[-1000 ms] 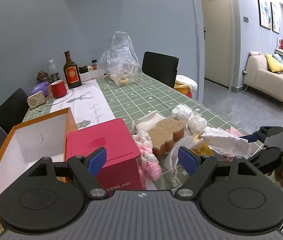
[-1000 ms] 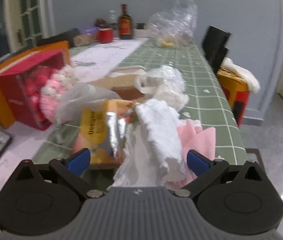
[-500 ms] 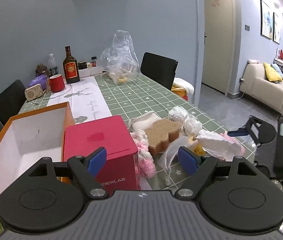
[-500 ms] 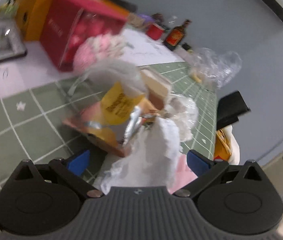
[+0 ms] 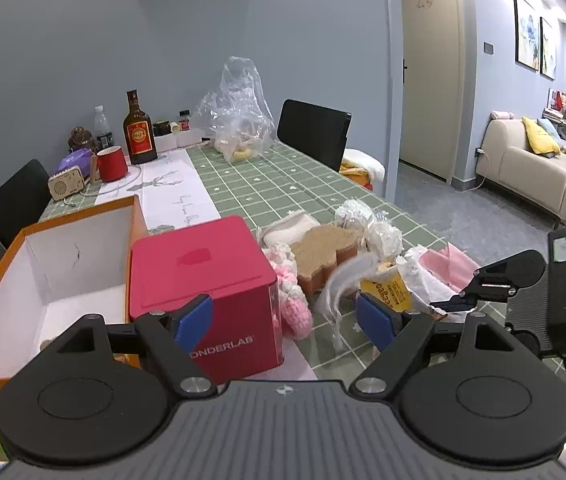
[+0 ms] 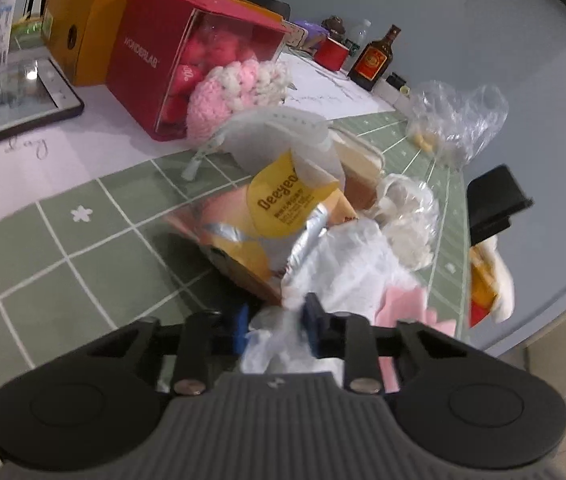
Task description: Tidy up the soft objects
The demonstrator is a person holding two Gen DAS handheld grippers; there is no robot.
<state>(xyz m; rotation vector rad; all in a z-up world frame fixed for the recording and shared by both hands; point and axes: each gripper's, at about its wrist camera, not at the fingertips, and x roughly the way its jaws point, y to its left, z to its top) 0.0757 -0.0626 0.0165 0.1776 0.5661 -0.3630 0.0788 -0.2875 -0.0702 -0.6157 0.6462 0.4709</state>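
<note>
The right gripper (image 6: pixel 275 320) has just been closing, and its jaws now pinch a crumpled white cloth (image 6: pixel 347 264) at the near edge of the desk (image 6: pixel 43 248); a second ago they stood wide on either side of it, and the tool has since rolled over to one side. With the cloth caught, the first of the soft things looks ready to be lifted, most likely toward the open orange box (image 5: pixel 55 268) standing at the far side of the red box (image 5: pixel 207 276).

The cloth runs forward from between the right gripper's jaws and lies touching a yellow snack packet (image 6: pixel 283 208) and a pink cloth (image 6: pixel 403 304). A pink and white knitted toy (image 6: pixel 231 88) rests against the red box, well apart from the jaws.

The left gripper (image 5: pixel 285 320) hangs wide and empty above the red box.
</note>
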